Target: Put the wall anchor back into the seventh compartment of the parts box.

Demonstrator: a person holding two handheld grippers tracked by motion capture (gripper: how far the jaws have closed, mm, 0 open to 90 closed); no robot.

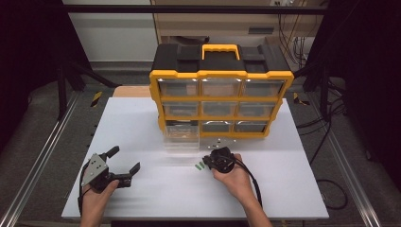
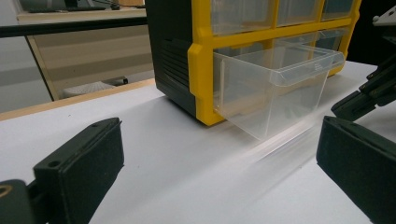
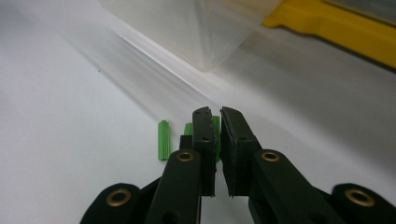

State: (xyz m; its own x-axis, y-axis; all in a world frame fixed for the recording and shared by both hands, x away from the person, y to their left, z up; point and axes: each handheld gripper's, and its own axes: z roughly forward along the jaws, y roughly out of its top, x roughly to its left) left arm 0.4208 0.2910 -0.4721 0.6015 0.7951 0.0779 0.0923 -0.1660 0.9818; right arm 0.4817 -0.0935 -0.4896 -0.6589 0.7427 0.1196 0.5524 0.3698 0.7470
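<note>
A yellow and black drawer organizer (image 1: 221, 73) stands at the back of the white table (image 1: 142, 118). Its bottom left clear drawer (image 1: 181, 137) (image 2: 275, 88) is pulled out over the table. Just in front lie small green ribbed plugs (image 1: 199, 166). My right gripper (image 1: 206, 162) (image 3: 217, 114) points down at them, shut on a green plug (image 3: 216, 135) that shows as a strip between its jaws. Another green plug (image 3: 163, 140) lies loose to its left, and a third (image 3: 188, 128) peeks from behind the left jaw. My left gripper (image 1: 125, 160) (image 2: 219, 186) rests open at the front left, holding nothing.
The organizer's other clear drawers (image 1: 220, 87) are pushed in. The table's wooden edge (image 2: 74, 100) and a rail (image 2: 70, 25) lie beyond the left gripper. Metal frame rails (image 1: 38, 161) run along both sides of the table. Cables (image 1: 331, 198) hang at the right.
</note>
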